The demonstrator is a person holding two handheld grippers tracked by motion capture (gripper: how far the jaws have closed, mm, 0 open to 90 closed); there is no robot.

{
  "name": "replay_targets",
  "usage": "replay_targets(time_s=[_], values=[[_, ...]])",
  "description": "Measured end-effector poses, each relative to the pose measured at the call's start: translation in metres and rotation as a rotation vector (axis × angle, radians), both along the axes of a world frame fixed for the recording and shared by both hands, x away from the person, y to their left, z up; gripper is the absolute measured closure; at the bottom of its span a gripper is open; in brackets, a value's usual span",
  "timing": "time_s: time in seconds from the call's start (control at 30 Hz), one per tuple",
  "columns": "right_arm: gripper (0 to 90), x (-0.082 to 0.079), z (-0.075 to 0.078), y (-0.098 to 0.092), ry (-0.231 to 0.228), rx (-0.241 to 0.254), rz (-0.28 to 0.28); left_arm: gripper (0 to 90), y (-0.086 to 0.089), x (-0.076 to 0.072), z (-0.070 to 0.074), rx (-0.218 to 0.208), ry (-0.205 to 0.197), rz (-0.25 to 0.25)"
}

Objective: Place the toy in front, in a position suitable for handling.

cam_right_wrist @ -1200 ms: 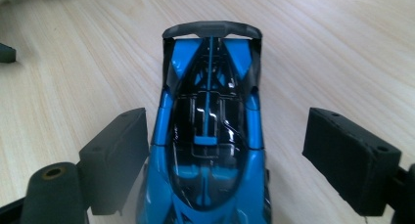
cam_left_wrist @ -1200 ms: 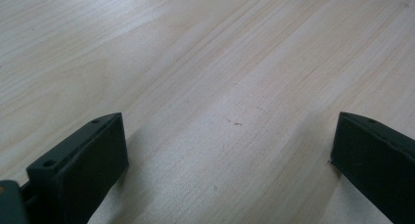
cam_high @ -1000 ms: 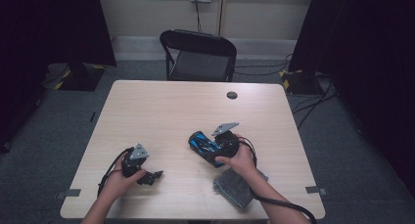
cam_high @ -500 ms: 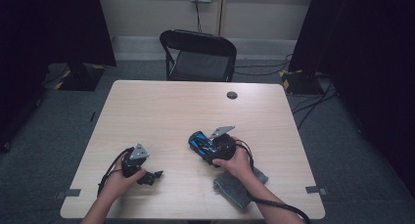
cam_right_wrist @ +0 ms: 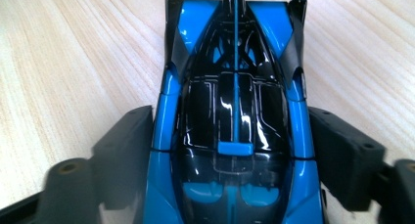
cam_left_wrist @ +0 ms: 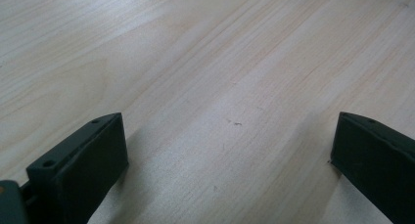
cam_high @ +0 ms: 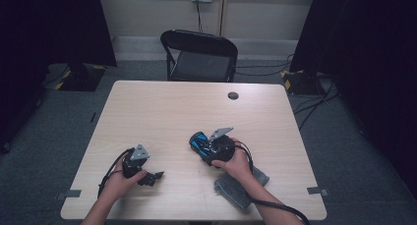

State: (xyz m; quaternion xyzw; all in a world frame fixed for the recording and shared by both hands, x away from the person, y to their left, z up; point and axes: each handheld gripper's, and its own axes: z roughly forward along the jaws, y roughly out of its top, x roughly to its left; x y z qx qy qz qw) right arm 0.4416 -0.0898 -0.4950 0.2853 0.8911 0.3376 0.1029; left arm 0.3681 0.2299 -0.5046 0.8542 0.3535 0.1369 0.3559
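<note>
My right gripper [cam_high: 204, 147] sits near the middle of the table [cam_high: 167, 112], low on the wood, with the blue-and-black toy car [cam_high: 198, 142] between its jaws. In the right gripper view the car [cam_right_wrist: 235, 116] runs lengthwise away from me; both dark jaws lie against its blue flanks, and they have just been closing in on it. The pads look pressed to the bodywork, so I read it as gripped, though the left jaw is blurred. The car rests on the table, wheels hidden from me.

My left gripper [cam_high: 156, 176] lies near the front edge on the left, well apart from the car. In the left gripper view its jaws stand wide, with bare wood between them.

A folded grey cloth [cam_high: 235, 188] lies under my right forearm near the front edge. A small dark round disc [cam_high: 233, 95] sits toward the far side. A black folding chair [cam_high: 199, 55] stands behind the table. I see no container on the table.
</note>
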Motion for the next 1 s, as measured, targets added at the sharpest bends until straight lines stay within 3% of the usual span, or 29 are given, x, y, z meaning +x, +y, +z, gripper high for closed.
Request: replay_targets(time_s=[0.5, 0.77, 1.0], values=[[25.8, -0.001, 0.002, 0.002, -0.03, -0.022, 0.0, 0.0, 0.0, 0.0, 0.0, 0.001, 0.0, -0.001], [27.0, 0.002, 0.011, 0.001, -0.034, -0.018, 0.013, 0.0, 0.0, 0.0, 0.0, 0.0, 0.0, -0.001], [27.1, 0.005, 0.013, -0.003, -0.014, -0.004, 0.003, 0.0, 0.0, 0.0, 0.0, 0.001, 0.0, -0.001]])
